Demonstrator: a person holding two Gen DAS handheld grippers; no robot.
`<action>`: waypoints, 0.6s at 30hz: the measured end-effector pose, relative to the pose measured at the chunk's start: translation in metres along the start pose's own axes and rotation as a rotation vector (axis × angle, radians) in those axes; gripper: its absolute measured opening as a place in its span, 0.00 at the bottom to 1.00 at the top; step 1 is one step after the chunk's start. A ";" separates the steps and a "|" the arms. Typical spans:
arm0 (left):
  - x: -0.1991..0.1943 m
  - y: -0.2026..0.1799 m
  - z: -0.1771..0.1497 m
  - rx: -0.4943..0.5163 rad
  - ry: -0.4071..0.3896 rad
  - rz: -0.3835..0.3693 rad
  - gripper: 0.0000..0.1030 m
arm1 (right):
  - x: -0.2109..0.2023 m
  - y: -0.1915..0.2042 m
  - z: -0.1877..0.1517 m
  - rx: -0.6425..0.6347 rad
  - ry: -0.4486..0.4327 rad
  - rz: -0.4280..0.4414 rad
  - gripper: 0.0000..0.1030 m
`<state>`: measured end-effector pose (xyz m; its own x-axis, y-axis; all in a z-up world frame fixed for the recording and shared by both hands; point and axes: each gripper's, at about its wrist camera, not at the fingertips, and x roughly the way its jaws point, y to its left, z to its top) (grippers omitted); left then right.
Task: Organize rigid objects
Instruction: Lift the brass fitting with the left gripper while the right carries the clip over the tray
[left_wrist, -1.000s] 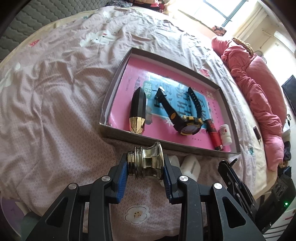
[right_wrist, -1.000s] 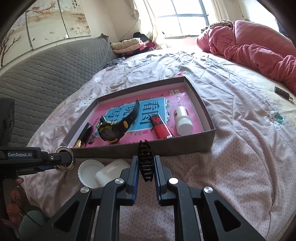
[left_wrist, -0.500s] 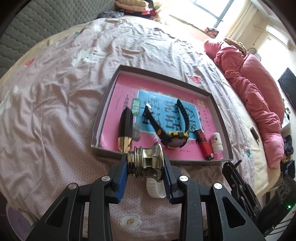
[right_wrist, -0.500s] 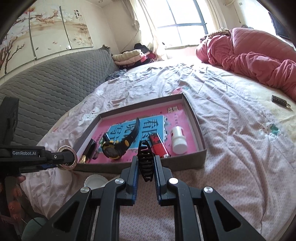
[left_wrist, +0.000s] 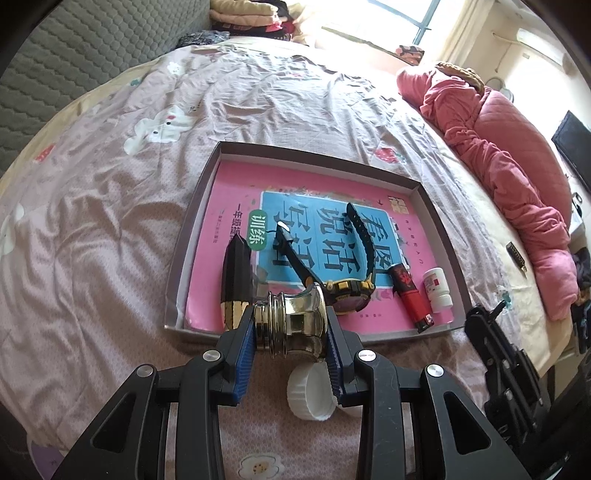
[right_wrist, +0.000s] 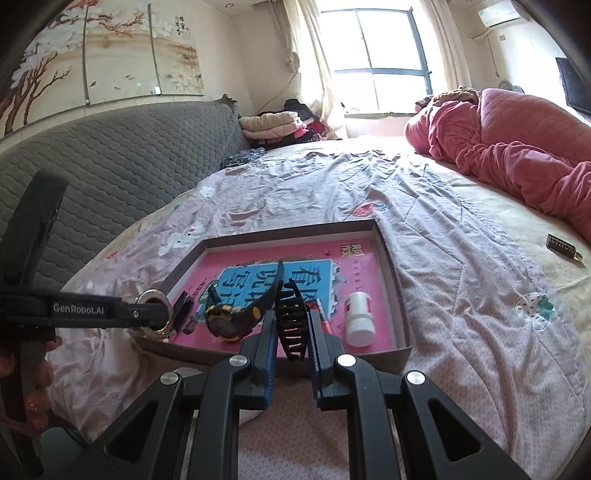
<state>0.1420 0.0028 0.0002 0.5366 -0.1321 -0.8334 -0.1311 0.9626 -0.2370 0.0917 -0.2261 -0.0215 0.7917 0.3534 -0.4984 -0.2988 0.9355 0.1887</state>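
- Left hand-held gripper (left_wrist: 290, 334) clamps a shiny gold metal knob (left_wrist: 295, 325) near the shallow grey cardboard tray (left_wrist: 436, 218).
- Right hand-held gripper (right_wrist: 291, 334) pinches a black plastic hair claw (right_wrist: 291, 325).

Sunlit bedroom, bed against a padded headboard

A wrinkled pink floral bedsheet (right_wrist: 461, 266) covers the bed; a grey quilted headboard (right_wrist: 122, 166) curves behind it under painted blossom wall panels (right_wrist: 103, 62). Daylight pours through the curtained window (right_wrist: 380, 85). A pink quilt (right_wrist: 517, 147) lies bunched at the right, folded clothes (right_wrist: 273, 123) stacked near the window, an air conditioner (right_wrist: 498, 14) above.
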 end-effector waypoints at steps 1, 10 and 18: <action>0.002 -0.001 0.001 0.002 0.001 0.002 0.34 | 0.001 -0.002 0.002 0.005 -0.002 0.000 0.15; 0.017 -0.001 0.007 0.018 0.016 0.017 0.34 | 0.010 -0.008 0.013 -0.007 -0.015 -0.003 0.15; 0.031 -0.003 0.009 0.028 0.026 0.023 0.34 | 0.027 -0.006 0.016 -0.019 0.009 0.025 0.15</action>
<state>0.1662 -0.0023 -0.0206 0.5120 -0.1150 -0.8512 -0.1197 0.9718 -0.2033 0.1236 -0.2219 -0.0223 0.7792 0.3765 -0.5011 -0.3287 0.9262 0.1847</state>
